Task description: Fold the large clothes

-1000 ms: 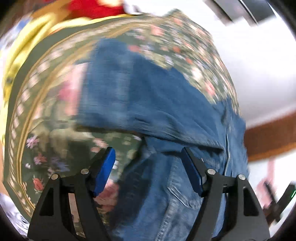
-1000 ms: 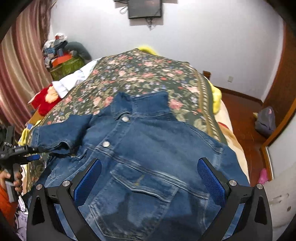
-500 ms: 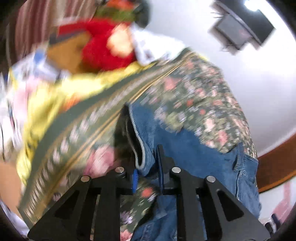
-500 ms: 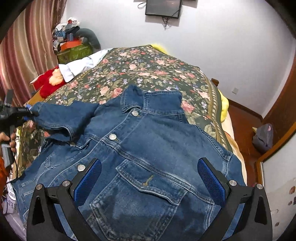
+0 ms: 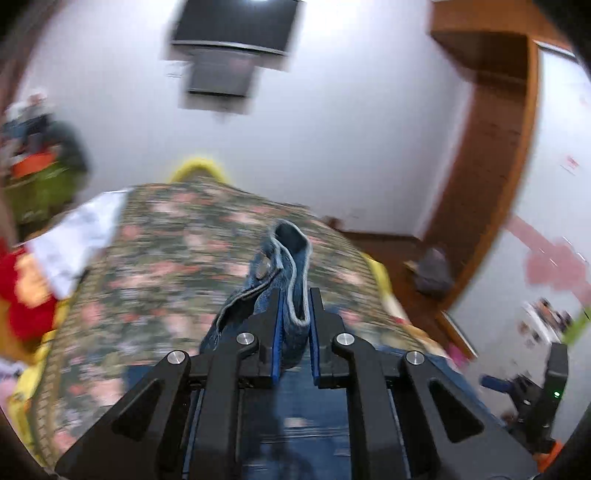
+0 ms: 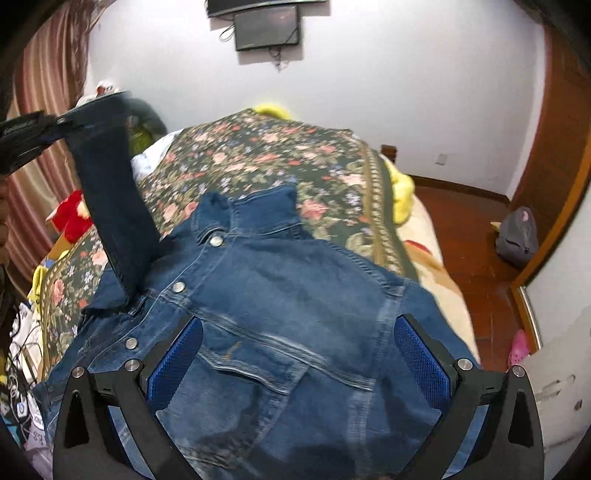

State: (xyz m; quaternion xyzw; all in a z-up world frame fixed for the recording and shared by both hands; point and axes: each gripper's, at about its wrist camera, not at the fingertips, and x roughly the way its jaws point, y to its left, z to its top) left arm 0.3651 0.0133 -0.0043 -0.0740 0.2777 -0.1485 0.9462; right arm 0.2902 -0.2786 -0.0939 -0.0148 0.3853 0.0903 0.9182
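A blue denim jacket (image 6: 280,295) lies front up on the floral bedspread (image 6: 266,158), collar toward the far wall. My left gripper (image 5: 294,306) is shut on the jacket's sleeve cuff (image 5: 284,258). In the right wrist view the left gripper (image 6: 26,136) holds the sleeve (image 6: 110,199) raised high above the jacket's left side. My right gripper (image 6: 299,354) is open and empty, hovering over the jacket's chest pocket area.
A red soft toy (image 6: 72,218) and white cloth lie at the bed's left edge. A yellow blanket (image 6: 400,192) hangs off the right side. A grey bag (image 6: 517,236) sits on the wooden floor. A screen (image 6: 266,26) hangs on the far wall.
My left gripper closed on the sleeve cuff and lifted the sleeve up and over toward the jacket body. The right gripper stayed open above the jacket.
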